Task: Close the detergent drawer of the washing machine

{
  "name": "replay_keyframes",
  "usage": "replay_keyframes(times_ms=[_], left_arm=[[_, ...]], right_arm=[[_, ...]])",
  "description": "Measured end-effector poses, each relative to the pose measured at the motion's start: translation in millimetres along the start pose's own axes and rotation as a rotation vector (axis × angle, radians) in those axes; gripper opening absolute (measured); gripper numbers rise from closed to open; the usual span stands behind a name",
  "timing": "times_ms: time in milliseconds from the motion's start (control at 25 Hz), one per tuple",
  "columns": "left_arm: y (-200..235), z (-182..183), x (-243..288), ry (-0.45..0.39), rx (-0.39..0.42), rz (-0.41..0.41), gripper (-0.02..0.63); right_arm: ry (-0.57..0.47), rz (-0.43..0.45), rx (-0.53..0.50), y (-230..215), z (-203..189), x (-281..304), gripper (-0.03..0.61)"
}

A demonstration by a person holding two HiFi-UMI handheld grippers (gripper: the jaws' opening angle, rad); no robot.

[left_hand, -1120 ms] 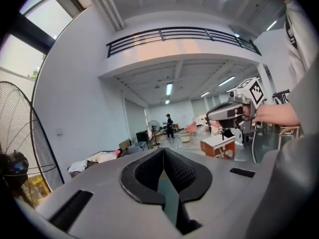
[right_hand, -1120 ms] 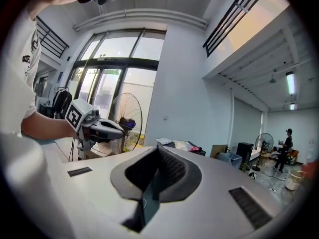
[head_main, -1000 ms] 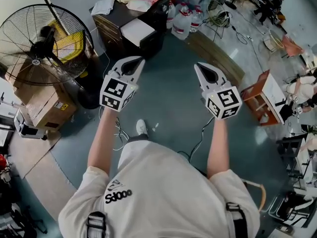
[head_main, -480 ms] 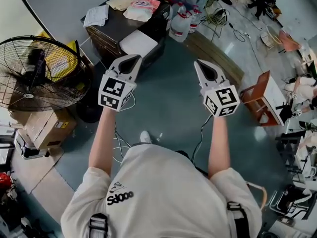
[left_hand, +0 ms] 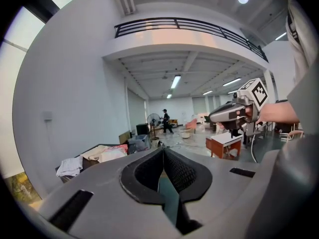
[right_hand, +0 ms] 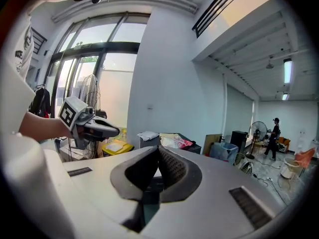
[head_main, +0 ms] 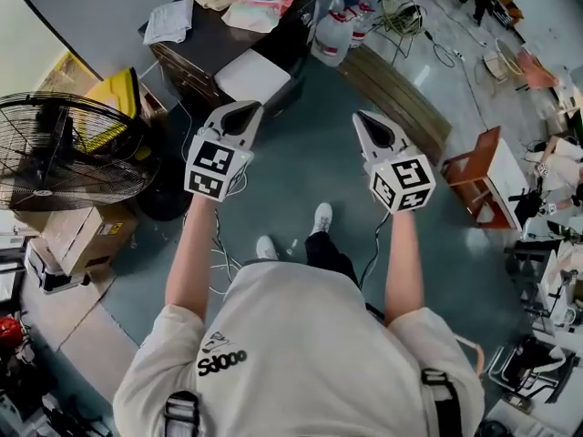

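Grey-green workshop floor (head_main: 310, 180) spreads ahead; no washing machine or detergent drawer shows in any view. Left tongs (head_main: 242, 109) and right tongs (head_main: 370, 120) are both pressed together, empty. At eleven o'clock a dark low surface (head_main: 205, 51) carries folded cloths (head_main: 171, 21); a brown cardboard box (head_main: 86, 224) at eight o'clock is closed, contents unseen. The drawer should be light, rigid plastic: push flat on its front.

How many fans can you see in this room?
2. A large black floor fan stands at the head view's left edge; a pedestal fan stands far down the hall. Others may be hidden.
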State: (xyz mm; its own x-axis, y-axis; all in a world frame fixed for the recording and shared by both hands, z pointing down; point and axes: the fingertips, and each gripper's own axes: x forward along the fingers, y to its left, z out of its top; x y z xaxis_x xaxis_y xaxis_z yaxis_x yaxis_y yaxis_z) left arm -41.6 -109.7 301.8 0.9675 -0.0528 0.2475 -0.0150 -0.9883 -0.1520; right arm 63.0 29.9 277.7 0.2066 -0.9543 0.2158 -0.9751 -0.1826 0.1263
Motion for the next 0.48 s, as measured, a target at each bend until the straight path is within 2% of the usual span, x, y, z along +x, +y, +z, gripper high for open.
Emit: replay_keyframes(times_ms=[160, 320, 480], left_arm=[[9.0, -8.3, 31.9, 0.033, -0.012, 0.041, 0.018], [37.2, -13.8, 71.9, 0.064, -0.055, 0.113, 0.018], [49.4, -12.8, 110.3, 0.083, -0.102, 0.194, 0.018]], right_arm=[[0.026, 0.059, -0.019, -29.9, -16.3, 28.0, 0.005], [0.018, 0.127, -0.128, -64.7, -22.6, 72.0, 0.005], [0.039, 0.235, -0.130, -106.7, -31.1, 106.2, 0.005]])
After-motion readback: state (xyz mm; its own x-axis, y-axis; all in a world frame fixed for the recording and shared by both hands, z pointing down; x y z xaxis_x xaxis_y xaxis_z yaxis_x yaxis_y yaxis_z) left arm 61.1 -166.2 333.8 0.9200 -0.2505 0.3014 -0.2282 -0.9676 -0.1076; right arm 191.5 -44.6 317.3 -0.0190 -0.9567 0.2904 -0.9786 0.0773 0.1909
